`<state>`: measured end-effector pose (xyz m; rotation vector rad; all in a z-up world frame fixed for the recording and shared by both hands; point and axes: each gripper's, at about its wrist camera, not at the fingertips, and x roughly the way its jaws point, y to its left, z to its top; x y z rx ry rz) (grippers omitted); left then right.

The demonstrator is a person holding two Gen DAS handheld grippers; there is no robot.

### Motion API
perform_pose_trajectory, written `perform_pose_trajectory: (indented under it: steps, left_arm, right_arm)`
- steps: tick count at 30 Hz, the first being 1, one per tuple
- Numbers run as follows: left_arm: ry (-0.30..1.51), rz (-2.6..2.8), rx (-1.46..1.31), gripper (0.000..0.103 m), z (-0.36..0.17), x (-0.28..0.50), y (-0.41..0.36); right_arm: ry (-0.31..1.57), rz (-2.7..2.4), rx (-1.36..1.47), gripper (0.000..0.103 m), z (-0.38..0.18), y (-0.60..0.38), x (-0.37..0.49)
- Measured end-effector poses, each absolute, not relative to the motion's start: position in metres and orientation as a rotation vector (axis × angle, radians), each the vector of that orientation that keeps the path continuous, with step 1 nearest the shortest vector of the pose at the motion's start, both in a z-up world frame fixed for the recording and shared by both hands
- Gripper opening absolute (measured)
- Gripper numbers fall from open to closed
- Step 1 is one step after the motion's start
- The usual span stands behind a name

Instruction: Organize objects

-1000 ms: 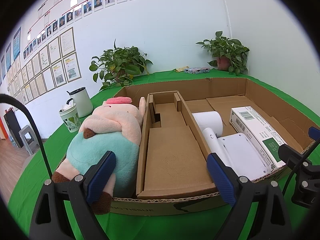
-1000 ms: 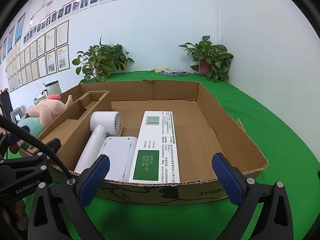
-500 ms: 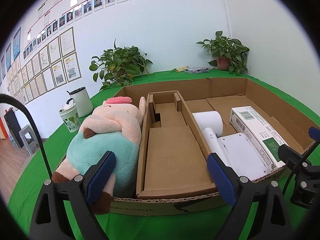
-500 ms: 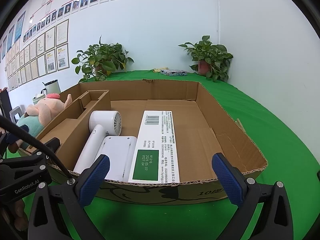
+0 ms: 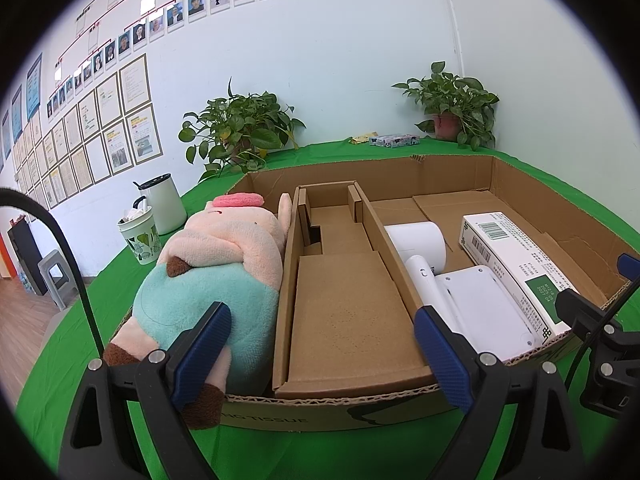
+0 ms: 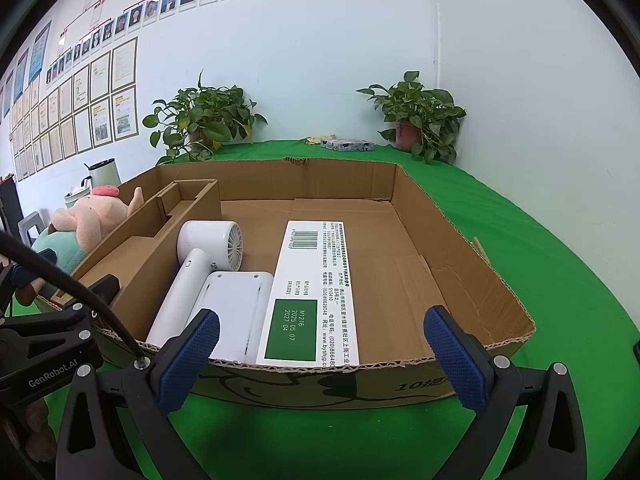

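Note:
A wide cardboard box [image 5: 520, 184] [image 6: 472, 256] sits on the green table. A plush pig [image 5: 216, 264] [image 6: 88, 220] lies in its left section. A cardboard insert [image 5: 344, 304] fills the middle. A white hair dryer [image 5: 420, 252] [image 6: 200, 260], a flat white device [image 5: 484, 304] [image 6: 236, 308] and a long white carton with a green label [image 5: 516, 256] [image 6: 316, 284] lie in the right section. My left gripper [image 5: 320, 356] is open and empty at the box's near wall. My right gripper [image 6: 320, 360] is open and empty, in front of the carton.
Two potted plants [image 5: 240, 132] [image 5: 452, 104] stand at the back by the wall. A white kettle [image 5: 160, 204] and a patterned cup [image 5: 138, 236] stand left of the box. A small packet [image 5: 394, 140] lies at the far edge.

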<state>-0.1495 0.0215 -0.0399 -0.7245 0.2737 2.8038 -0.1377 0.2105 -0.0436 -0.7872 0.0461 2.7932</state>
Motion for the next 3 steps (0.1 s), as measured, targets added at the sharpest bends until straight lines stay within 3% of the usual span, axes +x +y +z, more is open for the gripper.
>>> perform_pose_trajectory:
  steps: [3]
  left_arm:
    - [0.274,2.804,-0.724,0.093,-0.0399,-0.1493,0.0215]
  right_arm:
    - [0.046,2.794,-0.787,0.103,-0.0436,0.2104,-0.1379]
